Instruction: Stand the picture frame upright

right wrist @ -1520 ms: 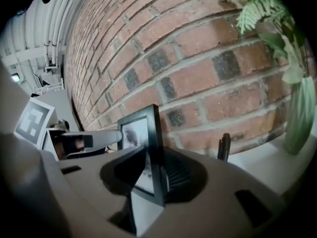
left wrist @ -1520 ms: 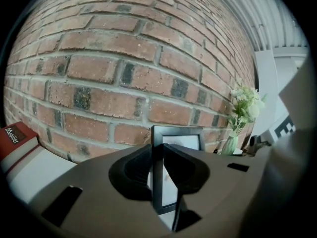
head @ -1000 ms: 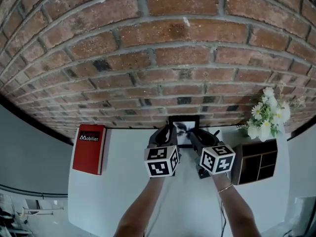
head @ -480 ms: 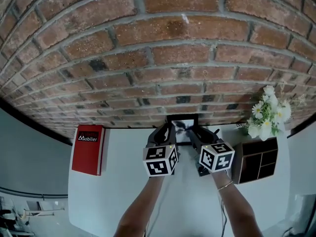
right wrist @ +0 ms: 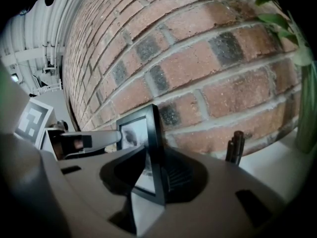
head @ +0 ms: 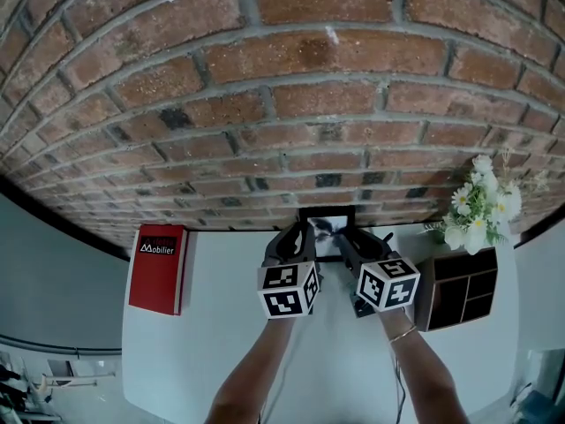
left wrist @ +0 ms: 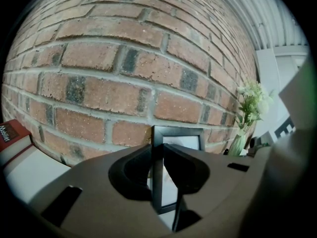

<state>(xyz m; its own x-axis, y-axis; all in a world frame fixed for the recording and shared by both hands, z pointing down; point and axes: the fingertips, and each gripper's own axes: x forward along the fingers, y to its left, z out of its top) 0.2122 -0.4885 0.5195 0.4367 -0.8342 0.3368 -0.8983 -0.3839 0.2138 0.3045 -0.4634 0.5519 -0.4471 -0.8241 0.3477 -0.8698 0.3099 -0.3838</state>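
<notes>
Picture frame (head: pixel 327 229), black-edged, upright just in front of the brick wall (head: pixel 282 104) at the back of the white bench (head: pixel 203 352), gripped at both side edges.

Head view: the left gripper (head: pixel 299 237) meets the frame's left edge and the right gripper (head: pixel 342 236) its right edge. Only this view shows the dark wooden compartment box (head: pixel 455 288) at the right of the bench, just beside the white flowers (head: pixel 481 203). It also shows the whole red book (head: pixel 159 268), well apart at the left.

Left gripper view: the fingers (left wrist: pixel 131 175) stand part-way closed, their pads pressed on the frame's left bar, which runs vertically between them. A corner of the book shows at the far left. The flowers appear at the right in a vase (left wrist: pixel 237 145), which the head view does not make out.

Right gripper view: the fingers (right wrist: pixel 178 175) are likewise clamped on the frame's right bar, one on the picture side and one behind it. Only here appear a dark upright object (right wrist: pixel 235 145) near the wall, too blurred to name, and the left gripper reaching in from the far side of the frame.

No view settles whether the frame's lower edge rests on the bench.
</notes>
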